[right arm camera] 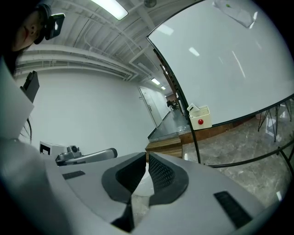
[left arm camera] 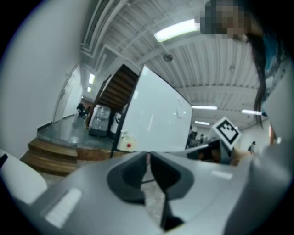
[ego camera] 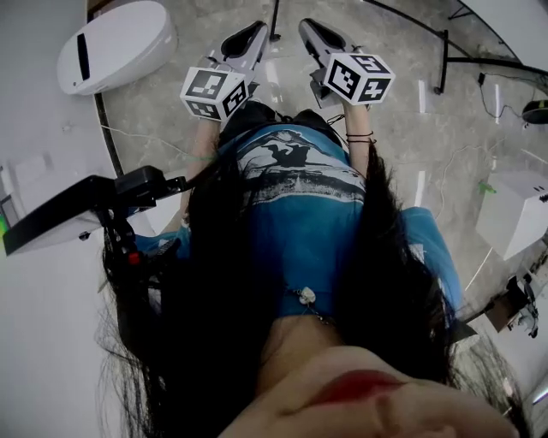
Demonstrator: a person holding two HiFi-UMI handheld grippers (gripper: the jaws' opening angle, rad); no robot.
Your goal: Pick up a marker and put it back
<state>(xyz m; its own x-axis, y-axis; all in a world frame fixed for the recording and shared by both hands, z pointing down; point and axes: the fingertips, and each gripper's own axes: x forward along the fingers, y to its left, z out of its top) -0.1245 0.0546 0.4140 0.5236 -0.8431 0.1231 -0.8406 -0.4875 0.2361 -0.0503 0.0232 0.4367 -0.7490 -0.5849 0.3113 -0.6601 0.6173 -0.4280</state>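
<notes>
While held side by side above the floor [ego camera: 158,115], left gripper [left arm camera: 148,158] jaws together, right gripper [right arm camera: 147,158] jaws together

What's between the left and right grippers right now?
In the head view, only grey floor and a thin black stand leg lie between the left gripper and the right gripper.

Whiteboard [right arm camera: 229,59] partly out of view
</notes>
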